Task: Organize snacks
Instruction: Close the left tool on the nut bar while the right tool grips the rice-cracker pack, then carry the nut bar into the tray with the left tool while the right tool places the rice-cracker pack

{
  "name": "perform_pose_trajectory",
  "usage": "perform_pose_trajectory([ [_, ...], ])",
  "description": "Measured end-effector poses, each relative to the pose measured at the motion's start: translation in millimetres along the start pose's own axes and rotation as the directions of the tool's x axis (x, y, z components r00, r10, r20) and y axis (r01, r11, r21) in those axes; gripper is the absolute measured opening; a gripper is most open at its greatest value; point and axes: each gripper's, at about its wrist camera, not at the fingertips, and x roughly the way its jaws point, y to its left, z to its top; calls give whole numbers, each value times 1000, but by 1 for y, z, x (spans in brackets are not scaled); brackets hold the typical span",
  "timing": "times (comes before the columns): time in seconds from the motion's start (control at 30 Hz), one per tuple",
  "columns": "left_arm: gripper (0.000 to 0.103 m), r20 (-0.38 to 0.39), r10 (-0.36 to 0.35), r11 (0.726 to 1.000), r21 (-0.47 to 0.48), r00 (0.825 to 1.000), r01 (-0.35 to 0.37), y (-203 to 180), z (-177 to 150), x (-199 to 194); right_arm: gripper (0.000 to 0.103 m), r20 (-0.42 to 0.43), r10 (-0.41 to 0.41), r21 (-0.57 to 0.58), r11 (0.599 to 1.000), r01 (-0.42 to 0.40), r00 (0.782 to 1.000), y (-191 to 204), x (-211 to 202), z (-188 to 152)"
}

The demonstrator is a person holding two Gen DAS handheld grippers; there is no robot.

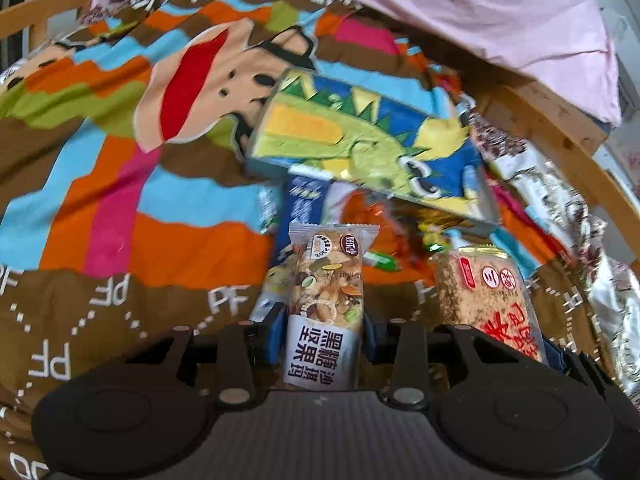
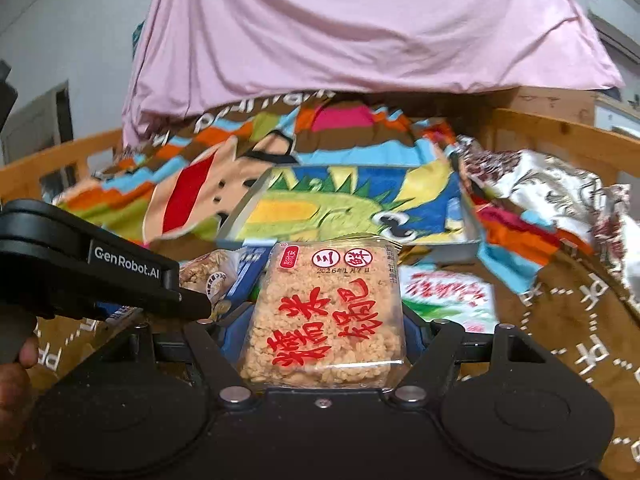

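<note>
My left gripper (image 1: 325, 332) is shut on a long nut bar packet (image 1: 326, 280), which stands upright between the blue pads. My right gripper (image 2: 324, 332) is shut on a square rice crisp packet (image 2: 326, 312) with red characters; the same packet (image 1: 484, 300) shows at the right of the left wrist view. Beyond both lies a flat box with a green dinosaur picture (image 1: 368, 144) (image 2: 352, 208). Under its near edge sits a pile of loose snack packets (image 1: 360, 220), among them a white and green one (image 2: 444, 292).
Everything lies on a colourful cartoon blanket (image 1: 120, 200) inside a wooden bed rail (image 2: 560, 136). A pink cloth (image 2: 360, 28) hangs at the back, and silver patterned fabric (image 2: 552, 188) lies at the right. The left tool's black housing (image 2: 100, 268) and a hand (image 2: 16, 360) fill the left.
</note>
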Motion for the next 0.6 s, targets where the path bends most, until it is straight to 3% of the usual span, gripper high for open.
perform_pose_trajectory([
  [0.2,42,101,-48,999,23,994,46,-26,22,-6,75,71,-5,2,1000,5,997,-23,0,26],
  [0.47,42,231,-110,990,107,967,88,-72,68,16,75,203,-14,-112,993,37,979,-62,42,71],
  [0.6,42,282,-119,990,108,952,92,-86,94,39,75,255,-32,-22,999,38,966,-93,81,84],
])
